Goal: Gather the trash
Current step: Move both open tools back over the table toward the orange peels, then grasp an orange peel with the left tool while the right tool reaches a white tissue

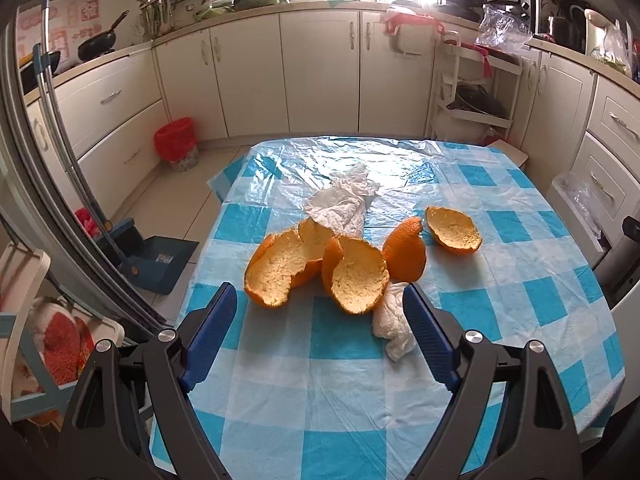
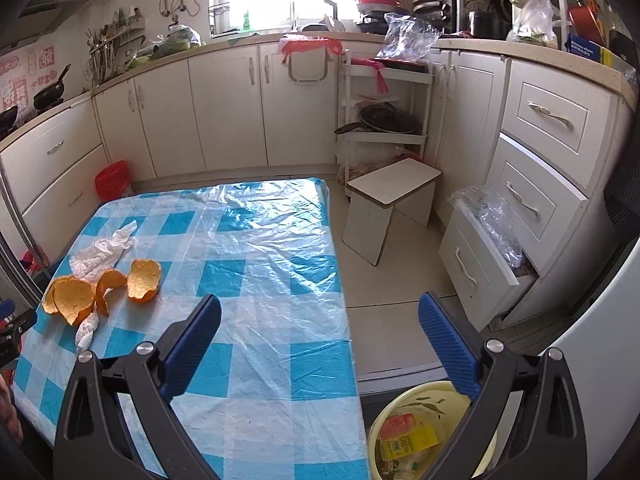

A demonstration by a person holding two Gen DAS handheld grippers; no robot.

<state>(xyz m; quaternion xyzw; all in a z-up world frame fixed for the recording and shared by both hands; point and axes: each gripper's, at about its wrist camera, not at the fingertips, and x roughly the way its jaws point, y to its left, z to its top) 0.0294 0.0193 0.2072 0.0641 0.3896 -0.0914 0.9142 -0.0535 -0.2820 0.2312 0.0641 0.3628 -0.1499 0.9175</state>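
Several orange peels [image 1: 356,276] lie in a cluster on the table, which is covered by a blue-and-white checked cloth [image 1: 320,380]. A crumpled white tissue [image 1: 344,204] rests behind them, and a smaller twisted tissue [image 1: 390,320] lies just inside my left gripper's right finger. My left gripper [image 1: 320,296] hovers open just in front of the peels, with nothing gripped. In the right wrist view the peels [image 2: 76,300] and both tissues [image 2: 100,252] sit far to the left. My right gripper [image 2: 320,308] is open over the table's right edge, holding nothing.
A bin with a red liner [image 1: 176,142] stands on the floor by the cabinets. A blue dustpan [image 1: 160,260] lies left of the table. Right of the table are a white stool [image 2: 392,192], an open drawer [image 2: 480,256] and a yellow basin [image 2: 400,408] holding packets.
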